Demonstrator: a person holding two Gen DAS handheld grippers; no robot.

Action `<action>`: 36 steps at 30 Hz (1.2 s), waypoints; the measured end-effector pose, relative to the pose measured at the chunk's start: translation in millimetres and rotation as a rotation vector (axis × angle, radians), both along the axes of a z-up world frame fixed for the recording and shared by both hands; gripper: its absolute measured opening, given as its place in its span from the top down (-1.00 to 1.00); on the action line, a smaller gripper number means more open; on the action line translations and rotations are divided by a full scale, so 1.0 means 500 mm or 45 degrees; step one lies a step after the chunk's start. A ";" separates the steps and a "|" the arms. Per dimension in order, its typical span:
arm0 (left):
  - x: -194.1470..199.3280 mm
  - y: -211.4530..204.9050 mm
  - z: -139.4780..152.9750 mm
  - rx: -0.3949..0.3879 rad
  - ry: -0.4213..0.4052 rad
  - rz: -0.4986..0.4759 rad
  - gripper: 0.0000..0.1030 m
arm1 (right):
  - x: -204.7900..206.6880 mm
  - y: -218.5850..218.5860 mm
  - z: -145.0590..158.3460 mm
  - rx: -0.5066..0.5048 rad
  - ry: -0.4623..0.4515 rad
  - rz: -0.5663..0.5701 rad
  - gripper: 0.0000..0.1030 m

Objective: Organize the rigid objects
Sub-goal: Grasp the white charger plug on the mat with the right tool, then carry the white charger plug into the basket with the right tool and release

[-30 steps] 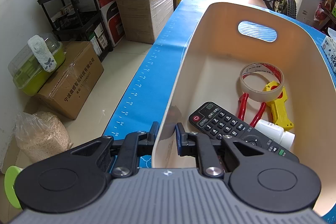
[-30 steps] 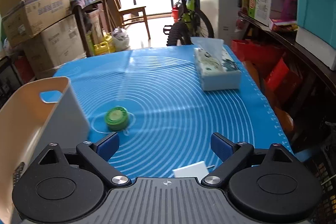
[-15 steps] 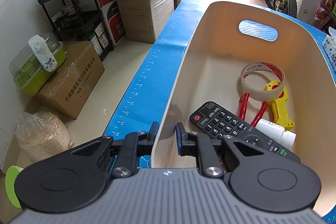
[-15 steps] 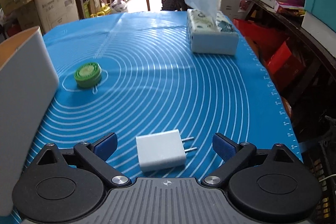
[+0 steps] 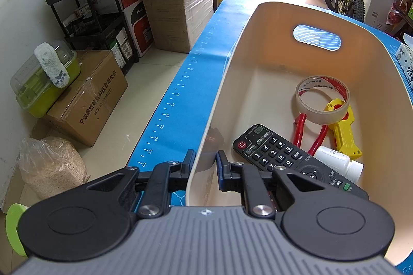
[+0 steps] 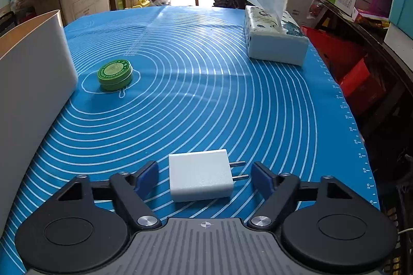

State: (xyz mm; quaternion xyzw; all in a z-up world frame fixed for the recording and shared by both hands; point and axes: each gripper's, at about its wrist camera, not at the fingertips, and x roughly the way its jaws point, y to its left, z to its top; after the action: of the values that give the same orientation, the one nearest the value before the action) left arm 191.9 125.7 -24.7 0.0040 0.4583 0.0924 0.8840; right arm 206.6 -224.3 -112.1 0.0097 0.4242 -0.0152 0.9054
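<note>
judging by the bin (image 5: 258, 17), 5 items are already stowed: remote (image 5: 271, 151), tape (image 5: 322, 99), pliers (image 5: 300, 130), yellow tool (image 5: 343, 130), bottle (image 5: 338, 162). its wall is pinched by the left gripper (image 5: 204, 162). the charger (image 6: 200, 178) is straddled by the spread right gripper (image 6: 204, 171); the green tin (image 6: 115, 75) is left on the mat (image 6: 219, 94).
</note>
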 end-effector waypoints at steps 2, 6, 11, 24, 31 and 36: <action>0.000 0.000 0.000 0.000 0.000 0.000 0.63 | -0.002 0.004 0.003 -0.005 -0.005 0.009 -0.26; 0.000 0.000 0.000 -0.001 0.000 0.000 0.63 | -0.002 0.005 0.004 -0.006 -0.003 -0.008 -0.25; 0.002 -0.005 0.001 -0.002 -0.005 0.003 0.63 | -0.008 -0.002 0.023 -0.022 -0.056 -0.067 -0.25; 0.002 -0.006 0.000 -0.003 -0.008 0.000 0.63 | -0.036 0.087 0.174 0.023 -0.362 0.009 -0.25; 0.001 -0.007 0.000 -0.003 -0.010 -0.002 0.63 | -0.043 0.181 0.232 0.090 -0.445 0.153 -0.25; 0.001 -0.007 0.000 -0.002 -0.010 -0.002 0.63 | -0.038 0.266 0.244 0.155 -0.417 0.325 -0.25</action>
State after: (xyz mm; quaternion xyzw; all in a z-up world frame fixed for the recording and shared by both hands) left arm 192.5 122.1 -24.5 0.0033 0.4548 0.0915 0.8859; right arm 187.4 -91.3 9.8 0.0129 0.2693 0.1271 0.9545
